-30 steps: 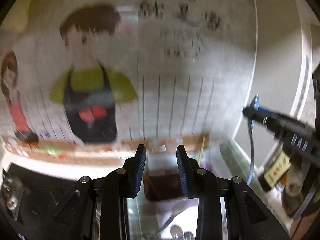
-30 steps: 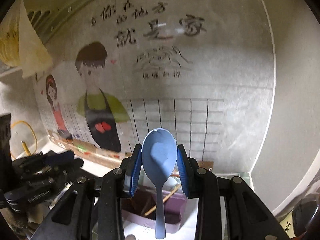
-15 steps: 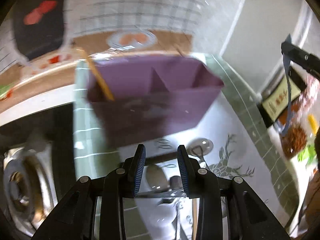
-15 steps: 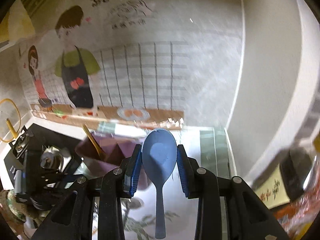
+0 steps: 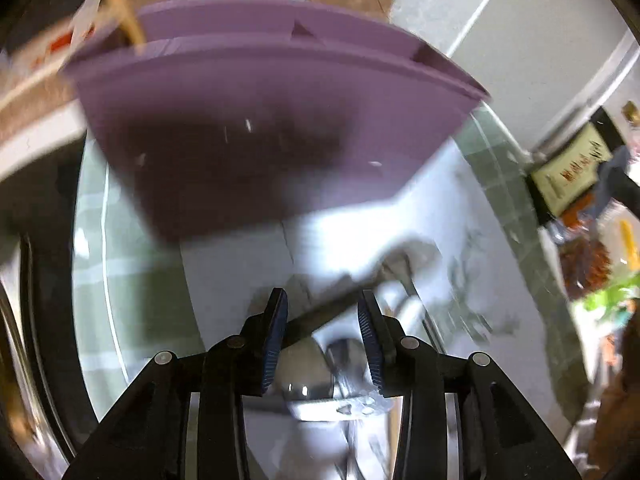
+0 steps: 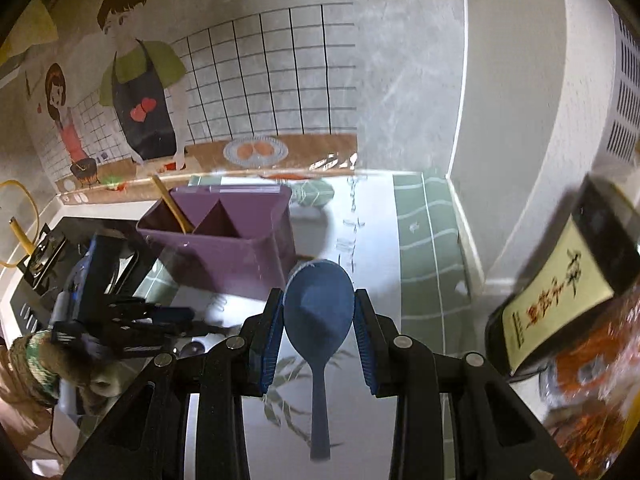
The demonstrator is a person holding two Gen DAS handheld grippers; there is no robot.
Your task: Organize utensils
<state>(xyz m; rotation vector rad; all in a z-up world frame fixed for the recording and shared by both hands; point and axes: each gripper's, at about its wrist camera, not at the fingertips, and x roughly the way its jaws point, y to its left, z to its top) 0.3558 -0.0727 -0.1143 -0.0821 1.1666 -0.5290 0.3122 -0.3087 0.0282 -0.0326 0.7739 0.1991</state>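
Spoon (image 6: pixel 318 312), blue, clamped bowl-up in right gripper (image 6: pixel 318 316) just short of purple caddy (image 6: pixel 224 248), still needs dropping in; left gripper (image 5: pixel 322 336), jaws opening, empty, poised over blurred metal utensils (image 5: pixel 340 364) for pickup.

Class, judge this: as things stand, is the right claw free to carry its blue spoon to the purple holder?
Probably yes. The right claw grips the blue spoon, and open counter lies between it and the purple holder, whose right compartment looks unoccupied.
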